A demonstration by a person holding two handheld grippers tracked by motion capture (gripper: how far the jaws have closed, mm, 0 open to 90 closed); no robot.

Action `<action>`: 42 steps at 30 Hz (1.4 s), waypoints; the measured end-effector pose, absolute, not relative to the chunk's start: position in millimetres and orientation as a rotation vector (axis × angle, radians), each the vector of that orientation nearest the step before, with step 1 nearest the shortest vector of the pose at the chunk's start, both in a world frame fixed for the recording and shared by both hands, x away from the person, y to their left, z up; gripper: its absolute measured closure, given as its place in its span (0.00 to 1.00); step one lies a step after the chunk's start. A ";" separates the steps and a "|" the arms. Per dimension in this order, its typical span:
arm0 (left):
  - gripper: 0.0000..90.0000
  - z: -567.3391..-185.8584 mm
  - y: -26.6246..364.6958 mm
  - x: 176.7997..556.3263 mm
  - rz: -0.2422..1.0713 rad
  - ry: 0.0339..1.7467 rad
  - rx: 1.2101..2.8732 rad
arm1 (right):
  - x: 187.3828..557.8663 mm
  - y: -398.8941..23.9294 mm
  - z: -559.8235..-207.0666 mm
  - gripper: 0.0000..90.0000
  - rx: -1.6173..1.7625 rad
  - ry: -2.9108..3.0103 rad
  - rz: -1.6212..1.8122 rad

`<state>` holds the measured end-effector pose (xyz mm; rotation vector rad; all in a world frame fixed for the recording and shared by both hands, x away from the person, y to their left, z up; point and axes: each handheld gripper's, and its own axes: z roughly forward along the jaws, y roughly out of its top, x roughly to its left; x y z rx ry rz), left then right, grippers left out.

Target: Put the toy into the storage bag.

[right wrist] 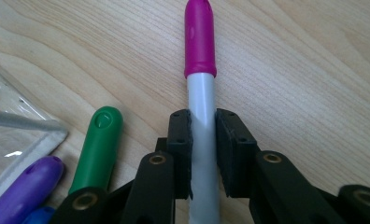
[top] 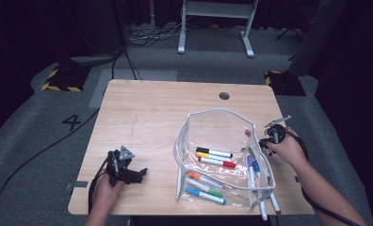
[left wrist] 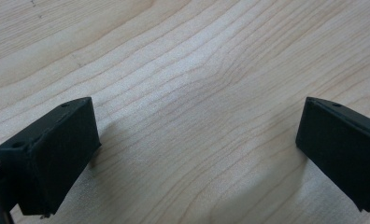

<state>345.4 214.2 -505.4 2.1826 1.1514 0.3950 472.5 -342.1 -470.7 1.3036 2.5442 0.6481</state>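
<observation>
The right tool [right wrist: 203,154] is closed on the white barrel of a magenta-capped marker [right wrist: 200,88]; both pads are seen against the barrel just below the cap, with the marker lying along the jaws, not across them. The marker is placed at the right edge of the table [top: 151,108], just outside the clear pouch [top: 208,122], beside a green-capped marker [right wrist: 99,144] and a purple-capped marker [right wrist: 31,184].

The left tool [left wrist: 197,154] is held wide open over bare wood at the near left of the table, with nothing between its jaws.

Risks noted:
- The grip is taken lengthwise on a smooth round barrel. Slippage or pivoting is judged likely if the marker is lifted quickly or tilted cap-down.
- The green-capped marker lies close to the left pad and could be nudged or rolled on withdrawal.
- The pouch is not being steadied. If the marker is pushed against its rim, the soft wall could be folded or the pouch shifted, and the markers inside disturbed.
- A dropped marker could roll off the near right edge.
</observation>
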 end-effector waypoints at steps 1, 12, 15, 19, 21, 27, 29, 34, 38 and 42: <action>0.00 -505.4 214.2 345.5 0.395 1.151 2.183 | 473.1 -341.7 -470.3 0.85 1.313 2.546 0.643; 0.00 -505.5 214.2 345.5 0.397 1.152 2.181 | 469.5 -350.5 -457.5 0.86 1.406 2.531 0.734; 0.00 -505.5 214.2 345.5 0.396 1.151 2.181 | 464.3 -354.7 -436.2 0.86 1.365 2.523 0.798; 0.00 -505.5 214.2 345.4 0.397 1.152 2.181 | 456.4 -359.0 -406.2 0.86 1.304 2.522 0.877; 0.00 -505.5 214.2 345.5 0.396 1.151 2.180 | 450.1 -360.1 -387.7 0.86 1.264 2.524 0.914; 0.00 -505.5 214.2 345.4 0.396 1.152 2.181 | 432.9 -361.6 -343.4 0.86 1.185 2.509 0.980; 0.00 -505.5 214.2 345.5 0.396 1.151 2.180 | 427.4 -360.6 -329.3 0.86 1.149 2.512 0.994; 0.00 -505.5 214.2 345.4 0.396 1.152 2.181 | 414.1 -349.9 -297.2 0.86 1.054 2.533 1.032; 0.00 -505.4 214.2 345.4 0.395 1.151 2.183 | 403.0 -330.5 -276.2 0.86 0.942 2.592 1.084; 0.00 -505.6 214.2 344.4 0.397 1.153 2.178 | 395.7 -303.5 -263.2 0.86 0.812 2.649 1.083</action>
